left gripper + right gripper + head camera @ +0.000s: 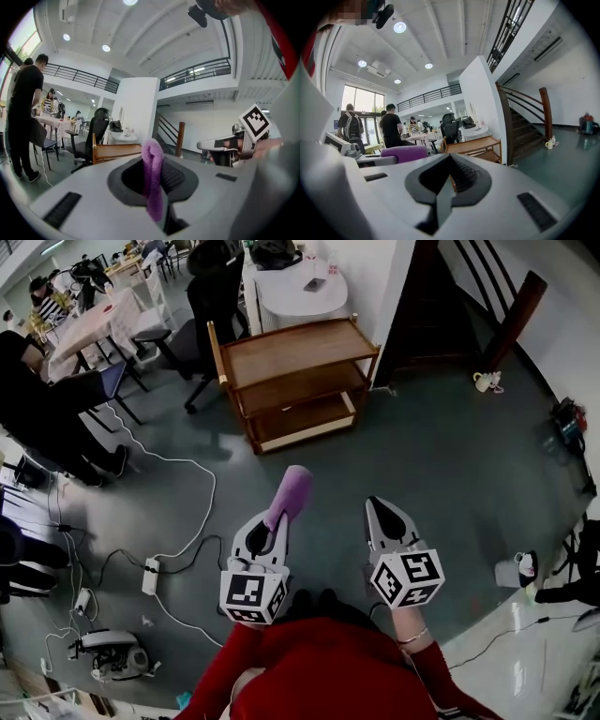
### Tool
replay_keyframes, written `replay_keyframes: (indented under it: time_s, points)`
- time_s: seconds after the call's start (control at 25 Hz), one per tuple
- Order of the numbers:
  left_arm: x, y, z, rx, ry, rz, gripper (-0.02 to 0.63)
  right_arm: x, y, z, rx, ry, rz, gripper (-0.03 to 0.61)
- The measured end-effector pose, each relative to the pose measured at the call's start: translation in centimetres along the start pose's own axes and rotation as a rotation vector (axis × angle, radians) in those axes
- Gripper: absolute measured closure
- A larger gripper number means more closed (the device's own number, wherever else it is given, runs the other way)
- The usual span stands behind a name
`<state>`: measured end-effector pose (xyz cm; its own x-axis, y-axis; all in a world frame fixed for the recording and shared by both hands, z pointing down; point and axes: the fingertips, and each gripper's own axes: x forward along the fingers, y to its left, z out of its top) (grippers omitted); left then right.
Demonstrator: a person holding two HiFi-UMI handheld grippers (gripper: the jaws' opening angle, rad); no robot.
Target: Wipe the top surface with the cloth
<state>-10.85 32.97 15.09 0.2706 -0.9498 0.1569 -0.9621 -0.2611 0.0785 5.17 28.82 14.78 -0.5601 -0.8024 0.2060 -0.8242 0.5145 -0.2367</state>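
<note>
A purple cloth [290, 493] sticks out forward from my left gripper [265, 532], whose jaws are shut on it; in the left gripper view the cloth [153, 178] stands folded between the jaws. My right gripper [383, 518] is beside it, shut with nothing in it, and its own view shows the jaws [446, 180] closed together. The wooden cart [295, 381] with three shelves stands ahead on the floor, its top surface [294, 350] bare. Both grippers hang well short of the cart, above the grey floor.
An office chair [202, 320] stands left of the cart, a round white table [300, 287] behind it. Cables and a power strip [150, 576] lie on the floor at the left. A staircase [487, 306] rises at the right. People stand by tables at the far left [26, 112].
</note>
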Motion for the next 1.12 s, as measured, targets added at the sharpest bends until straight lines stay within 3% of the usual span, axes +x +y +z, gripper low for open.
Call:
replay_keyframes:
  time_s: [0.4,0.64,0.92,1.12]
  points:
    - [5.4,2.5,-0.5,-0.011,0.021,-0.017,0.561,3.8,-5.1,1.0,0.008,0.004,-0.092,0.567]
    - [14.2,4.3,0.1,-0.013,0.027,0.025,0.561,11.1,-11.5,3.6,0.009,-0.008,-0.069,0.566]
    - [27.3,7.0,2.3,-0.067,0.067,0.128,0.561,22.0,-19.0,8.5,0.021,0.03,0.015,0.567]
    - [33.5,6.2,3.9,-0.056,0.108,0.099,0.561,26.1,-23.1,10.0,0.066,0.066,0.005,0.567]
